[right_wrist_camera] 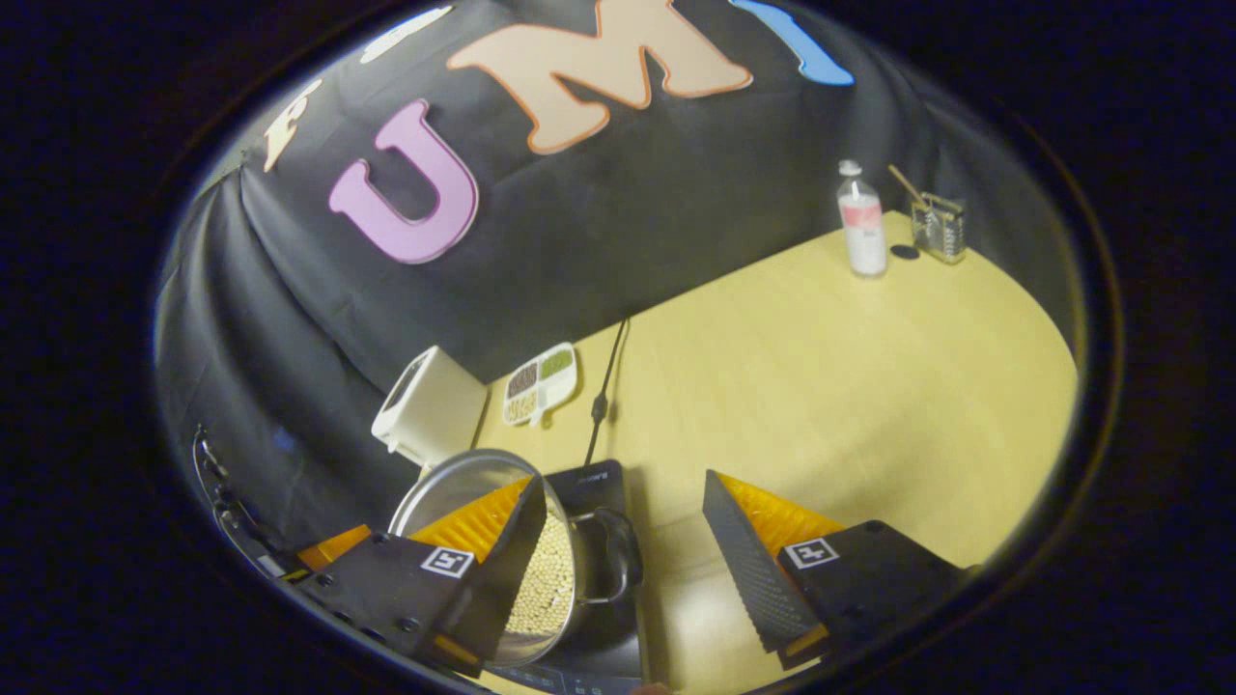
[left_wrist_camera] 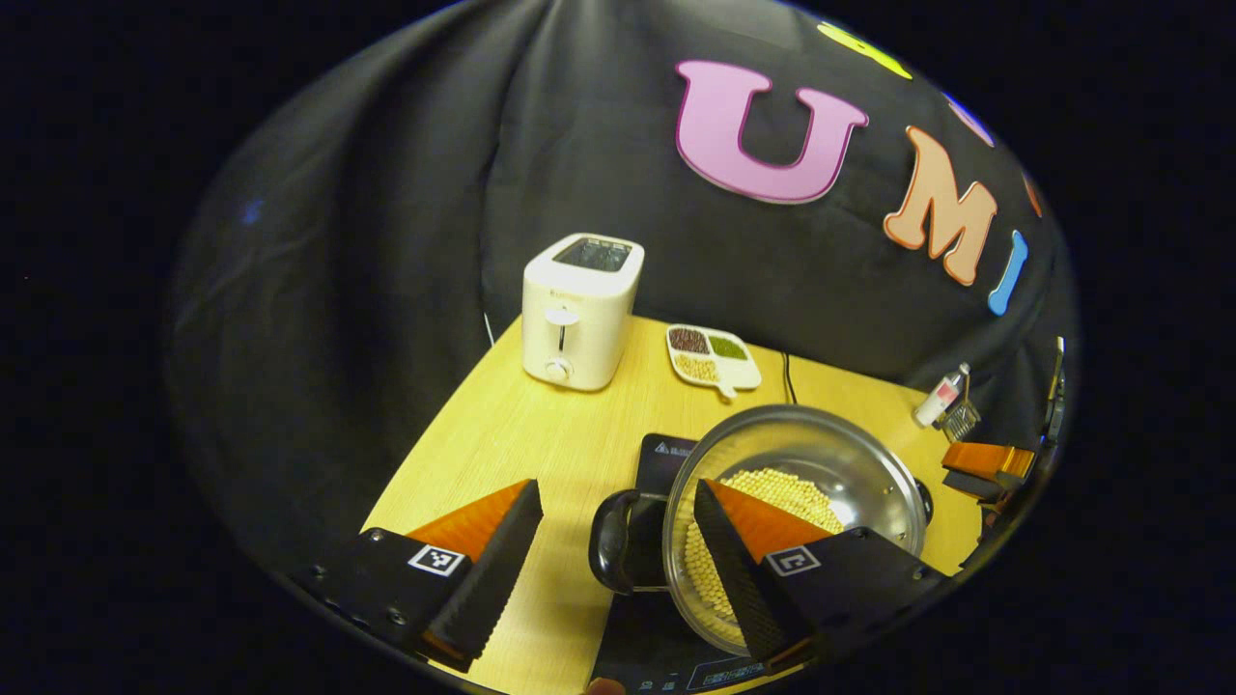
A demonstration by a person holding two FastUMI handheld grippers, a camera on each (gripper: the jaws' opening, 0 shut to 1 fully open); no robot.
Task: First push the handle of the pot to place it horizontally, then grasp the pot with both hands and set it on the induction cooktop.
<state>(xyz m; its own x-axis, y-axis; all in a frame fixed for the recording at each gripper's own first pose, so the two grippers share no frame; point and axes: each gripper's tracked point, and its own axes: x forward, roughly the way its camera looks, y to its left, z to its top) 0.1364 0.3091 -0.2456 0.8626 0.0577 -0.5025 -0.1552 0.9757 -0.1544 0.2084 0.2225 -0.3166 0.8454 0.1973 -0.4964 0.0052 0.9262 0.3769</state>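
Both fingers of the left gripper spread wide at the bottom of the left gripper view, gripping nothing — the pot's black side handle sat in the gap between them, and one finger overlapped the pot's bowl. That pot, a steel one holding a layer of pale beans, rested on the dark induction cooktop, which lay flat on the wooden table. Farther back on the table stood a white toaster and, just beside it, a small divided dish with three kinds of beans. A bottle and a little wire holder stood near the far right edge, and the other gripper's fingers could be seen past the pot on that side.

From the right gripper view, the right gripper was likewise wide apart and empty — one finger lay over the pot, the other hung over bare table. The pot's near handle stuck out over the cooktop between the two fingers. A black cord ran from the cooktop back toward the cloth wall, passing the divided dish and toaster. At the far end of the table stood the bottle and wire holder, just beside each other.
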